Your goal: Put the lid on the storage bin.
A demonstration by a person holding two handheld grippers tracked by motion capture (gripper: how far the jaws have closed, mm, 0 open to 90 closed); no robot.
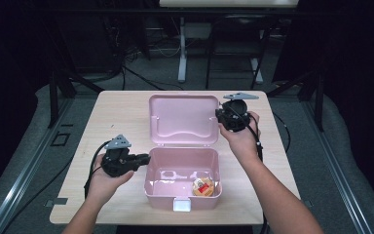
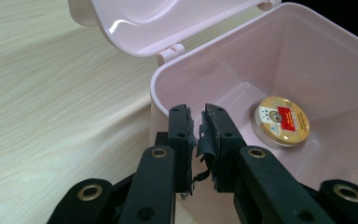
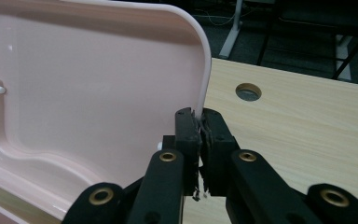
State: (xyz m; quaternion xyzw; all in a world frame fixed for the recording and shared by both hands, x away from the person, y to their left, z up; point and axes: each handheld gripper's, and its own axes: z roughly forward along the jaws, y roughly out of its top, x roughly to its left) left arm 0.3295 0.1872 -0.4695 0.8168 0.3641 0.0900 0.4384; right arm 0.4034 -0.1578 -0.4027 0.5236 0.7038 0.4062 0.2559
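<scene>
The box (image 1: 182, 192) and its open lid (image 1: 183, 119) are pale pink; the round tin (image 2: 280, 121) inside is gold with a red-and-white label; the table (image 1: 112, 117) is light woodgrain; both grippers are black.

Print on the round tin (image 2: 281, 122) too small to read

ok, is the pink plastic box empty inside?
No. In the left gripper view a round gold tin with a red label lies on the floor of the pink plastic box, near its wall.
</scene>
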